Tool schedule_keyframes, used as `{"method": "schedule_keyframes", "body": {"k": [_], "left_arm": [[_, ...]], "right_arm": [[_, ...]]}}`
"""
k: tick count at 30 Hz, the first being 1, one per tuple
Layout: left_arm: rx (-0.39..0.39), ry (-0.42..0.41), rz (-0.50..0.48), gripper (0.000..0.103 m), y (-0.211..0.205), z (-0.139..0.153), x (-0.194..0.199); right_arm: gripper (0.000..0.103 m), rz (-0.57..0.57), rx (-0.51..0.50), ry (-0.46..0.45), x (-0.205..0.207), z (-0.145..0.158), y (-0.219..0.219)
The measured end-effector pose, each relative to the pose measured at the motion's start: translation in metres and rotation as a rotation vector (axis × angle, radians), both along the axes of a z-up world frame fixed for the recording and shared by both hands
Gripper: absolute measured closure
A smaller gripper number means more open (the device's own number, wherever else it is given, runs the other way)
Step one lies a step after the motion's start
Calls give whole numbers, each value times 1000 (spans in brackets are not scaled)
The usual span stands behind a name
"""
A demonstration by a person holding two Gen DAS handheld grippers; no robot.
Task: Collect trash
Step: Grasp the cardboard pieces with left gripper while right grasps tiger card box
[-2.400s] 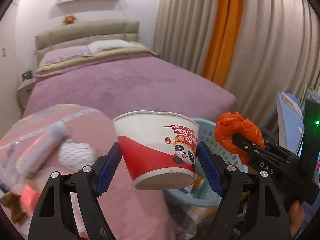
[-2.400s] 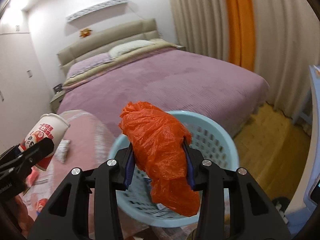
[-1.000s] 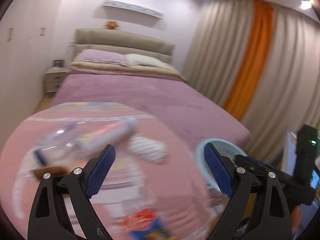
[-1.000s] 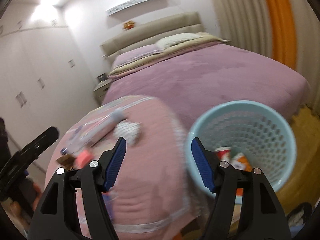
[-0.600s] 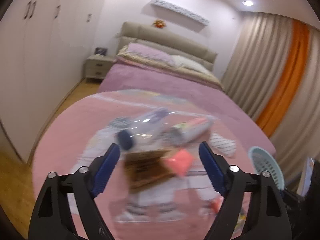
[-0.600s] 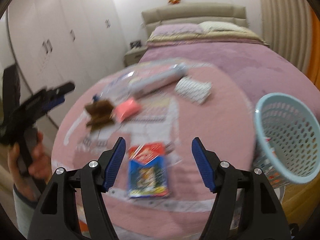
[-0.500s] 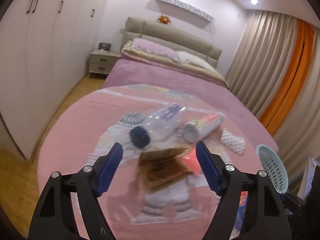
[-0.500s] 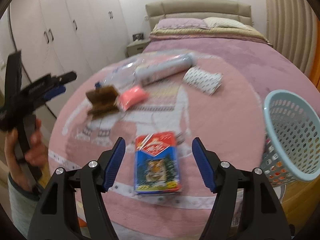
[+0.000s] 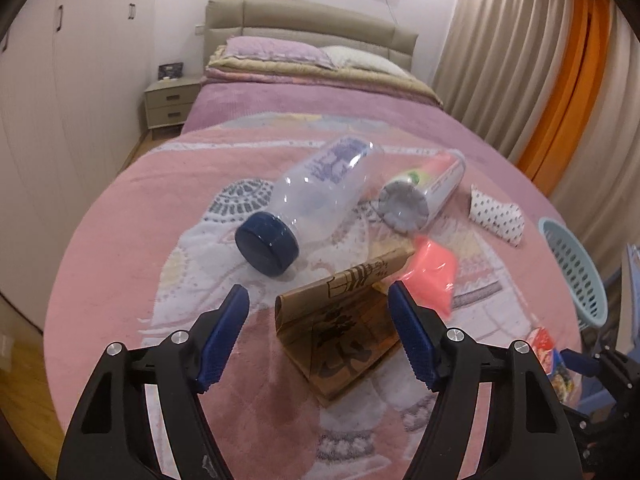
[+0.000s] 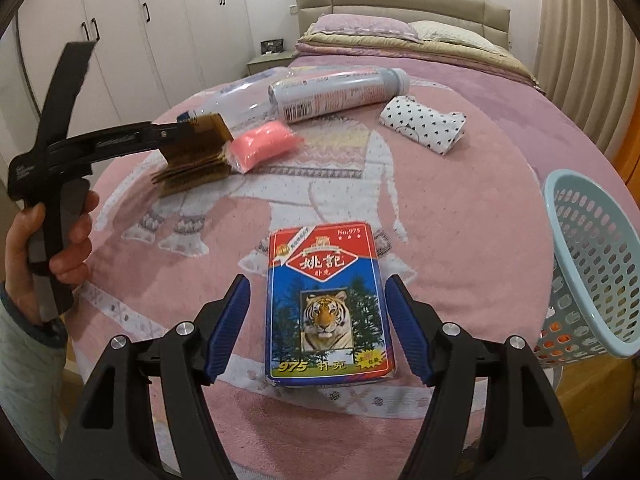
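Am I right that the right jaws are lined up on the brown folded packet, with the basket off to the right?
Not quite: the right wrist view shows the right gripper framing the tiger card box, not the brown packet. The basket is on the right.

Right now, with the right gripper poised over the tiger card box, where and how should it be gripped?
Take the tiger card box across its two long side edges, coming down from above. It lies flat on the pink blanket, long axis already running between the fingers of the open right gripper, and looks narrower than the gap, so the pads can probably close on both edges.
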State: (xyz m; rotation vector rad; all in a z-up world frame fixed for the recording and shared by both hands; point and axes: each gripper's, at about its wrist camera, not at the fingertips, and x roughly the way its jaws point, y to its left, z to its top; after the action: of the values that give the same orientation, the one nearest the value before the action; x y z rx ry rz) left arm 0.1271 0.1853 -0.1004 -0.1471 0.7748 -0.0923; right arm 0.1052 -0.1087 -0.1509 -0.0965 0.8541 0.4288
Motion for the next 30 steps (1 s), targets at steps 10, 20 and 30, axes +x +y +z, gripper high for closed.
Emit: {"method": "schedule_keyframes", "body": {"k": [10,20,30], "left_arm": [[59,31,15,70,-15,-7,-7],[-13,47,25,81,-25,-4,-37],[90,45,55,44,-45,-3,-31]], "right_arm": [[45,12,-14,-7,-1,-11,-2],[45,-31,-6,-71,3,-2,-20],[45,-72,-21,-60,15,-10,-31]]}}
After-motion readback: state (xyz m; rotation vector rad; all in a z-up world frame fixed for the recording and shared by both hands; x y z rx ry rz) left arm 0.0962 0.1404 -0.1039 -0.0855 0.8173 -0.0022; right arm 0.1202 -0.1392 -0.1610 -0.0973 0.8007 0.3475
